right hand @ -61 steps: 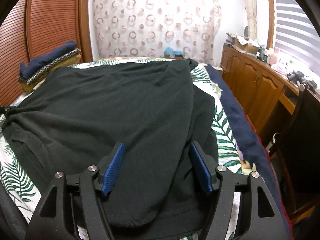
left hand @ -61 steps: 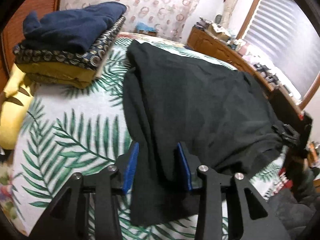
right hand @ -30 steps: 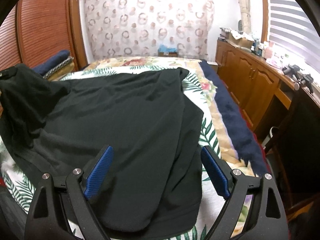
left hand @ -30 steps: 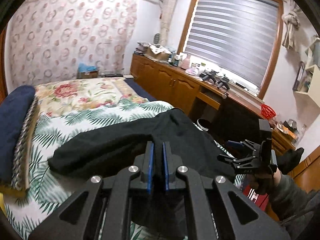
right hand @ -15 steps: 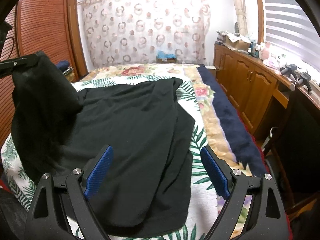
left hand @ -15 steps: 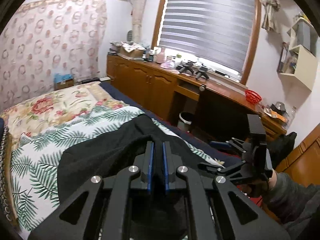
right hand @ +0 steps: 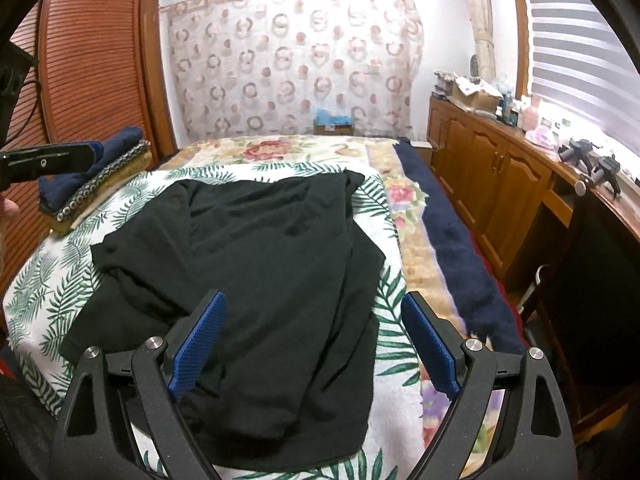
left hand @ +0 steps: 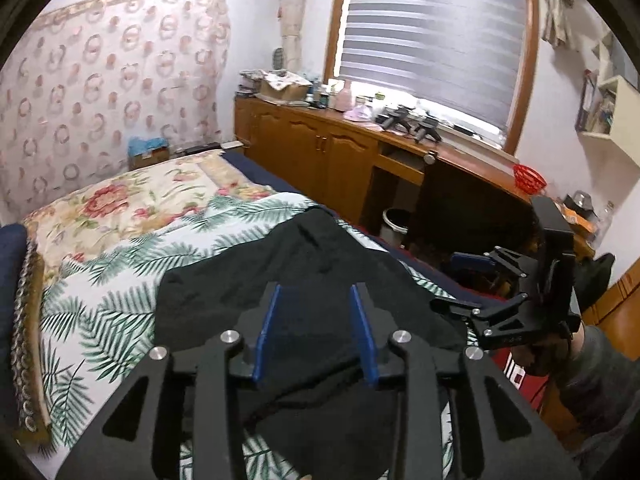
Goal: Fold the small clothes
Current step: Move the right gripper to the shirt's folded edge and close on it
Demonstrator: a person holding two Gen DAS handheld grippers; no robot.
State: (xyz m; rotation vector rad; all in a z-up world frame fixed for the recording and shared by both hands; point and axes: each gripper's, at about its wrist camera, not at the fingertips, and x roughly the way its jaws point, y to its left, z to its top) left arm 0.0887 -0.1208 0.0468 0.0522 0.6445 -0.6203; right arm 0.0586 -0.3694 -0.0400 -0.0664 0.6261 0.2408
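Note:
A black garment lies partly folded on the palm-leaf bedspread, one side laid over its middle. In the left wrist view the same garment spreads under my left gripper, which is open and empty just above the fold. My right gripper is open and empty over the garment's near edge; it also shows in the left wrist view at the right, held in a hand.
A stack of folded clothes sits at the bed's far left by the wooden wardrobe. A navy blanket runs along the bed's right edge. Wooden cabinets with clutter line the right wall.
My left gripper, shut on the garment's corner and carrying it across, has opened and let the cloth drop onto the middle. The right gripper stayed open and hardly moved.

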